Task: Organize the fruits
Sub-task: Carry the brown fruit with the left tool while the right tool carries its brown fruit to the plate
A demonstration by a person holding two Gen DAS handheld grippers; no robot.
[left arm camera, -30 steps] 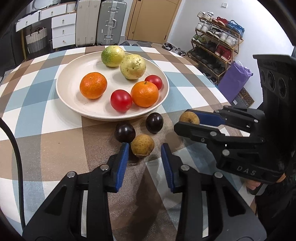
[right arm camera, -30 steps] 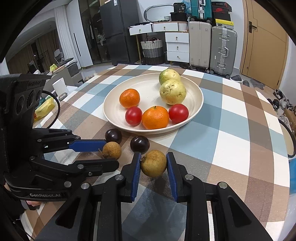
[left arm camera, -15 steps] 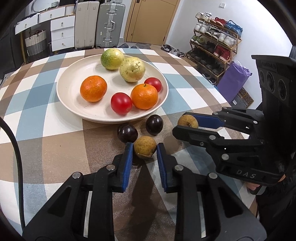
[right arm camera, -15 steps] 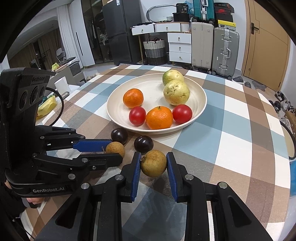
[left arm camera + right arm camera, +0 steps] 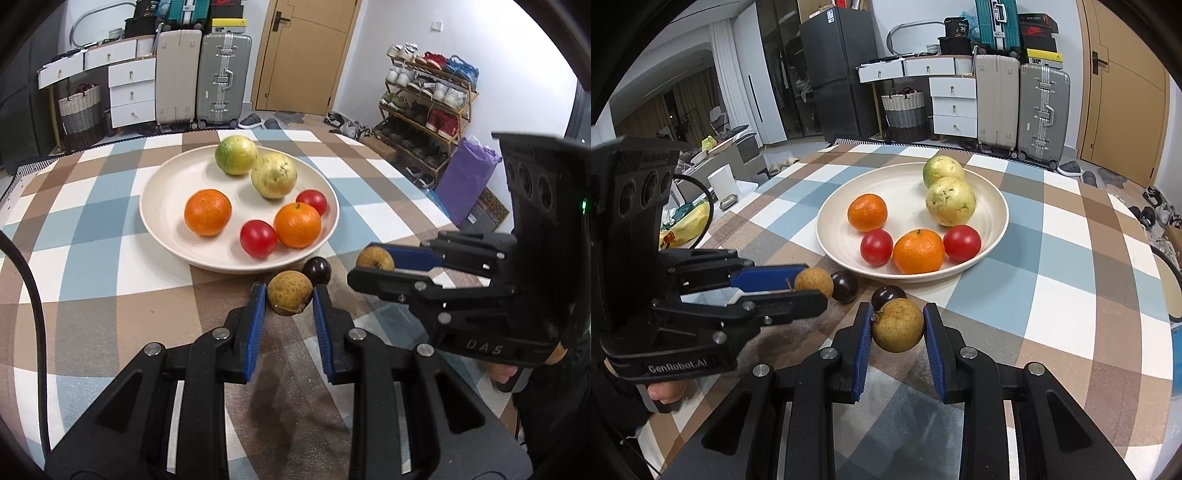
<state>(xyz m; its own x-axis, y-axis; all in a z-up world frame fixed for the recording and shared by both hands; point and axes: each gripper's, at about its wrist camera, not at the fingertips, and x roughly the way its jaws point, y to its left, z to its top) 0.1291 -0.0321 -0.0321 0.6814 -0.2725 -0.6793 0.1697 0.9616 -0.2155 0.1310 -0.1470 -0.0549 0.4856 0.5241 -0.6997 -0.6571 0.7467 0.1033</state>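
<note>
A cream plate [image 5: 162,199] [image 5: 993,192] on the checked tablecloth holds two oranges, two red tomatoes and two yellow-green guavas. My left gripper [image 5: 289,297] is shut on a small brown fruit [image 5: 290,292] and holds it above the table, just in front of the plate; it also shows in the right wrist view [image 5: 813,282]. My right gripper [image 5: 897,325] is shut on a second brown fruit [image 5: 897,325], seen in the left wrist view [image 5: 375,258], also lifted. Two dark purple plums [image 5: 845,286] [image 5: 886,294] lie on the cloth by the plate's near rim.
The round table's edge [image 5: 1160,266] runs close on the right. Suitcases [image 5: 221,77], white drawers and a shoe rack [image 5: 424,107] stand on the floor beyond the table. A black cable [image 5: 33,295] hangs at the left.
My left gripper has closed on the small brown fruit and lifted it off the cloth. My right gripper has also risen a little with its fruit.
</note>
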